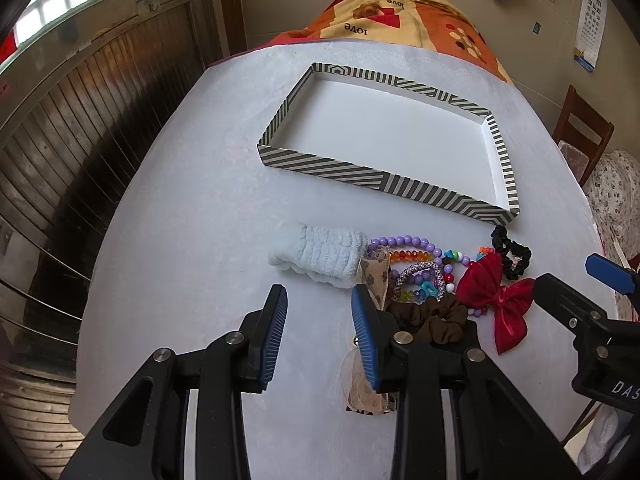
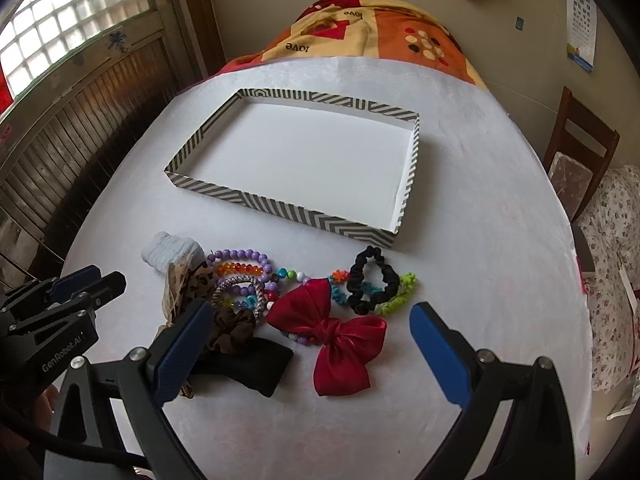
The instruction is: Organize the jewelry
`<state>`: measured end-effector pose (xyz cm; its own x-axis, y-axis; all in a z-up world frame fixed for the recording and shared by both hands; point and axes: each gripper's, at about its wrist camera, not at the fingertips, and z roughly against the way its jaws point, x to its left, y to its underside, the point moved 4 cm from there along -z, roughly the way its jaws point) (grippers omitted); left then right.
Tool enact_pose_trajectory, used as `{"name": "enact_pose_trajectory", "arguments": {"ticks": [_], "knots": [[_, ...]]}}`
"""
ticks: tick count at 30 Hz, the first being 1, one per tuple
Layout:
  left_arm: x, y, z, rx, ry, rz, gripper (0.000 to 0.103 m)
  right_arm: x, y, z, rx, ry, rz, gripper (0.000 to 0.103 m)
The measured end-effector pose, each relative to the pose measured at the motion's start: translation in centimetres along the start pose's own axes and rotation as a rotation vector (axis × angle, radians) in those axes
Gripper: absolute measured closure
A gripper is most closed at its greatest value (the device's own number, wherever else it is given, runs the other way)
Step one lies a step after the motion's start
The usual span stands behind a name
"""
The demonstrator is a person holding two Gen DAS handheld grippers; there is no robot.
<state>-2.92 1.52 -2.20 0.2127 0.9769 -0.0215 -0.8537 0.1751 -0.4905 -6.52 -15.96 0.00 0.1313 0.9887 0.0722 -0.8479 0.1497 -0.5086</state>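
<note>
A table (image 2: 460, 168) covered with a white cloth carries all task items. A shallow striped tray (image 2: 280, 208) with a white floor is positioned toward the far edge of the table, and nothing is seen lying in it.

The jewelry and hair accessories are grouped in a row between the tray and the near edge of the table. From left to right in the right wrist view, the following are identified:

- A pale blue terry band (image 2: 172, 254) is placed at the left end of the row.
- A leopard-print ribbon (image 2: 192, 284) is laid just beside it.
- A purple bead bracelet (image 2: 240, 256) and an orange bead bracelet (image 2: 240, 269) are stacked with other coloured bracelets.
- A brown scrunchie (image 2: 232, 328) is placed nearer the front edge, touching a black band (image 2: 256, 368).
- A red satin bow (image 2: 332, 336) is laid at the middle of the row.
- A black scrunchie (image 2: 372, 280) is laid over a green spiral tie (image 2: 400, 296) at the right end.

The left gripper (image 1: 319, 322) is held above the bare cloth left of the pile. Its fingers are apart and nothing is gripped.

The right gripper (image 2: 312, 344) is held above the red satin bow. Its fingers are spread wide and nothing is clamped.
</note>
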Motion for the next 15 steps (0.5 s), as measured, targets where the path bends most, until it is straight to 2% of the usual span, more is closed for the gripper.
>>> {"name": "enact_pose_trajectory", "arguments": {"ticks": [15], "knots": [[0.02, 0.05, -0.34, 0.013, 0.001, 0.007, 0.078, -0.65, -0.15, -0.24, 0.014, 0.007, -0.018, 0.002]]}}
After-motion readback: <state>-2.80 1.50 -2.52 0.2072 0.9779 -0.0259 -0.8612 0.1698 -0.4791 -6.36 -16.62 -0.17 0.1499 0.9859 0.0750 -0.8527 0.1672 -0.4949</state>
